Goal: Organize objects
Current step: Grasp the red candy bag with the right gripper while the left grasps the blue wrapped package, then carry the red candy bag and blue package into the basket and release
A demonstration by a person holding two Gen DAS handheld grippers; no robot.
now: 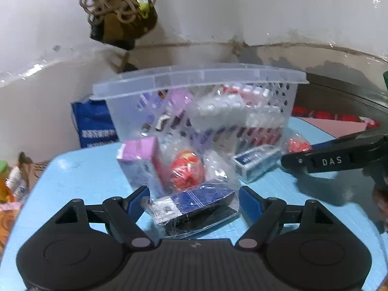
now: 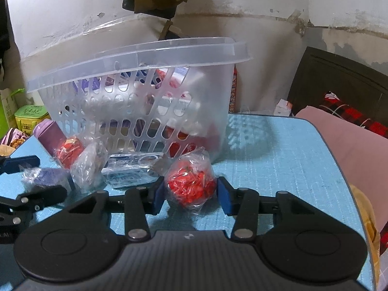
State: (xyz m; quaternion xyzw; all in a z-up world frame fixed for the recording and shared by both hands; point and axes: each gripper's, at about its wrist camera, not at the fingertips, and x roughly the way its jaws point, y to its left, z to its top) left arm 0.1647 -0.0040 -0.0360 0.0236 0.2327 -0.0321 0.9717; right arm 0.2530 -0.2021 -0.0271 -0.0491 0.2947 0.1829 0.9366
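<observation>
I'm mid-pickup: my right gripper (image 2: 191, 194) has its fingers apart around the red wrapped bundle (image 2: 190, 184) just in front of the basket (image 2: 135, 55); my left gripper (image 1: 192, 200) likewise straddles the bagged blue packet (image 1: 194, 203). Next, close and lift each into the basket.

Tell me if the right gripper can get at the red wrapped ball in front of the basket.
Probably yes: the right gripper is open with the red wrapped ball already between its fingers, and nothing stands between them.
</observation>
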